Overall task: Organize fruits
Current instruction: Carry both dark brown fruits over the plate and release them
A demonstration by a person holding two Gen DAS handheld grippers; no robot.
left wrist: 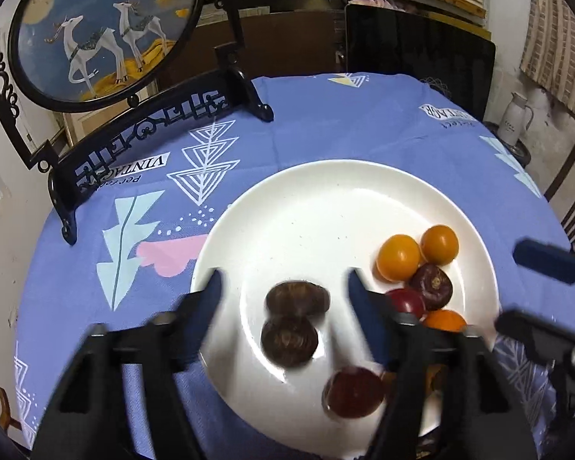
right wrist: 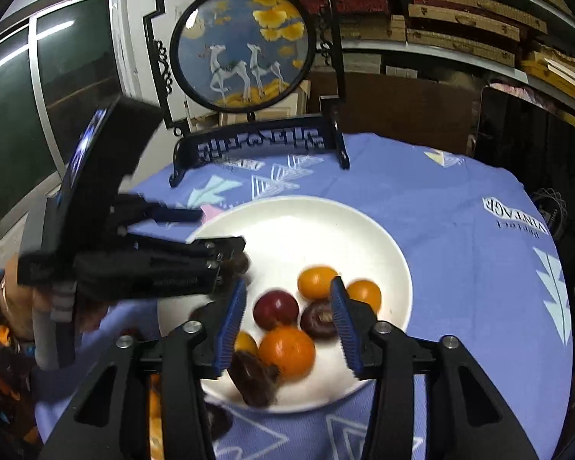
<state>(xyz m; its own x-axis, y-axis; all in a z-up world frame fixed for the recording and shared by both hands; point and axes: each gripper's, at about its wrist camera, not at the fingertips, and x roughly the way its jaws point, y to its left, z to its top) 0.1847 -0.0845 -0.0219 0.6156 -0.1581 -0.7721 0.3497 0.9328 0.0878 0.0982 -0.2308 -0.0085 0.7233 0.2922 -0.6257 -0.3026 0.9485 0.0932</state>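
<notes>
The fruits sit gathered on a white plate (left wrist: 287, 199) that rests near the front edge of the round worktop (left wrist: 326, 115), which is draped in a blue patterned cloth. In the left wrist view the left gripper (left wrist: 283, 291) hangs over the plate with its jaws standing well apart; two dark brown fruits (left wrist: 293, 314) lie between its fingers (left wrist: 211, 291) but nothing presses on them, so it holds nothing. A dark red fruit (left wrist: 354, 393) sits loose near the plate's front rim. In the right wrist view the right gripper (right wrist: 287, 312) is partly open above the cluster of yellow fruits (right wrist: 318, 281), a red fruit (right wrist: 275, 308), an orange fruit (right wrist: 286, 352) and a dark fruit (right wrist: 318, 320); its pads frame them without clamping any, so it too is empty. The risks, as I judge them: these fruits are round and touching one another, so a finger coming down off-centre could nudge a neighbour and send it rolling over the shallow rim onto the cloth and off the front edge of the worktop. The two grippers work close together over one plate and could knock each other. Squeezing hard could bruise soft skins. The ornate framed deer screen (right wrist: 241, 50) at the back edge stands well apart from the plate and seems in little danger.
</notes>
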